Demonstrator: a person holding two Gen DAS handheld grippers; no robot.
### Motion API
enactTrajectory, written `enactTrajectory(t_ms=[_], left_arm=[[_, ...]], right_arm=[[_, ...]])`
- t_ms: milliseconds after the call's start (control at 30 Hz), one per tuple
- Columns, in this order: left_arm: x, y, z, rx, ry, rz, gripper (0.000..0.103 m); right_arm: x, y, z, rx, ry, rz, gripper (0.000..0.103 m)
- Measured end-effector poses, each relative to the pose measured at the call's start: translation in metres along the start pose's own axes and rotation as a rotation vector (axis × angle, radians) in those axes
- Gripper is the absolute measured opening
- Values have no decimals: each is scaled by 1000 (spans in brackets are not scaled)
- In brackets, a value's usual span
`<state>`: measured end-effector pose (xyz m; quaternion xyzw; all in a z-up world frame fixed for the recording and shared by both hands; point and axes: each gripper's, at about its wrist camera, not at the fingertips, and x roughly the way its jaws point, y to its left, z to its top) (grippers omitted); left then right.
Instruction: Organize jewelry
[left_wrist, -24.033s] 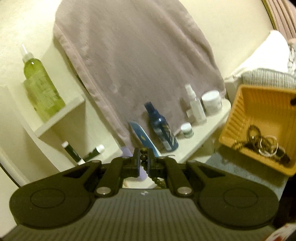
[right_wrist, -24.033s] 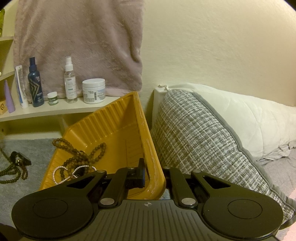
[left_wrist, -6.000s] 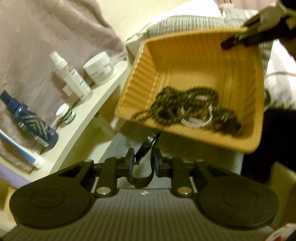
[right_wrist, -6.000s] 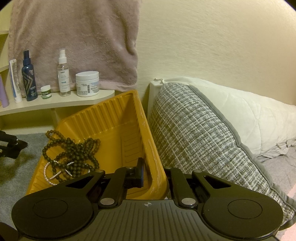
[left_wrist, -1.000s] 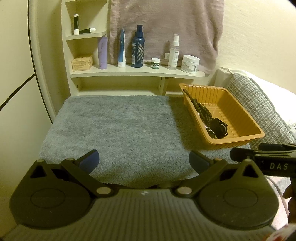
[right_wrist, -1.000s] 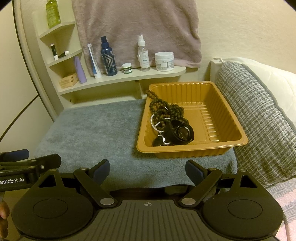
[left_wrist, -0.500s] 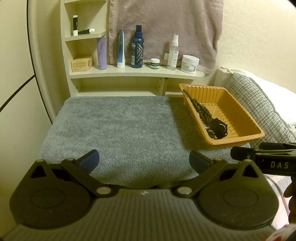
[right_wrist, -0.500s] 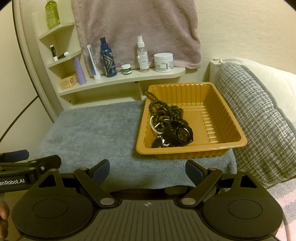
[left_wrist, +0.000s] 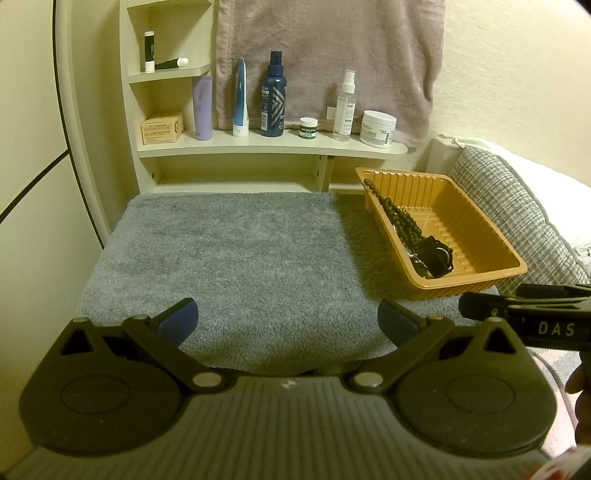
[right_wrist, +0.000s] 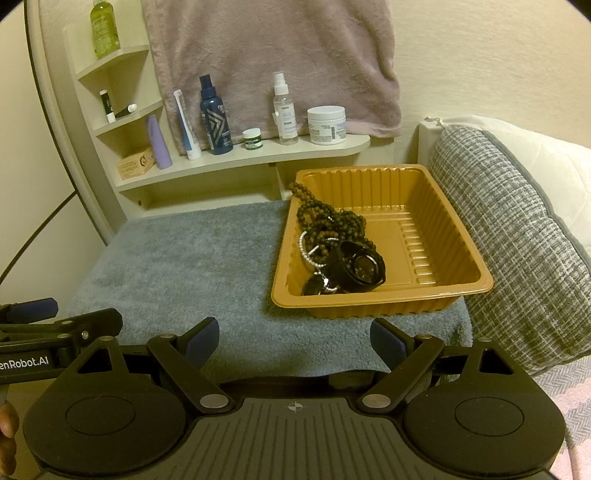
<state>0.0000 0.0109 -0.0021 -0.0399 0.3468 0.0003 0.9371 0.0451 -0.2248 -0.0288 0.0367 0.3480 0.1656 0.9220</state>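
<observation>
An orange ribbed tray (right_wrist: 424, 295) sits on the right side of a grey towel (right_wrist: 184, 258); it also shows in the left wrist view (left_wrist: 476, 275). Inside lie dark bead necklaces (right_wrist: 328, 218), a white pearl bracelet (right_wrist: 304, 247) and a black watch (right_wrist: 360, 267); the beads (left_wrist: 400, 219) and watch (left_wrist: 437, 258) show in the left wrist view too. My left gripper (left_wrist: 288, 319) is open and empty over the towel's near edge. My right gripper (right_wrist: 293, 339) is open and empty, in front of the tray.
A cream shelf (left_wrist: 273, 147) behind the towel holds bottles, tubes and jars, with a pink towel (left_wrist: 325, 55) hanging above. A grey woven cushion (right_wrist: 517, 240) presses against the tray's right side. Corner shelves (right_wrist: 114, 74) stand at the back left.
Over the last second nothing has visibly moved. Six seconds ago my left gripper held the black watch by the tilted tray and my right gripper gripped the tray's rim; both are open now.
</observation>
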Motion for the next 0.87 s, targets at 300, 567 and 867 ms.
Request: enactTrajectory(t_ms=[300,567,867], left_arm=[[0,0,0,-1,0,0,103],[-1,-1,0,0,-2,0,103],[-4,0,0,-8,-22,-12,103]], right_arm=[[0,0,0,0,1,0,88],[0,0,-1,0,0,0,88],[-1,0,0,4,-2,-1,88]])
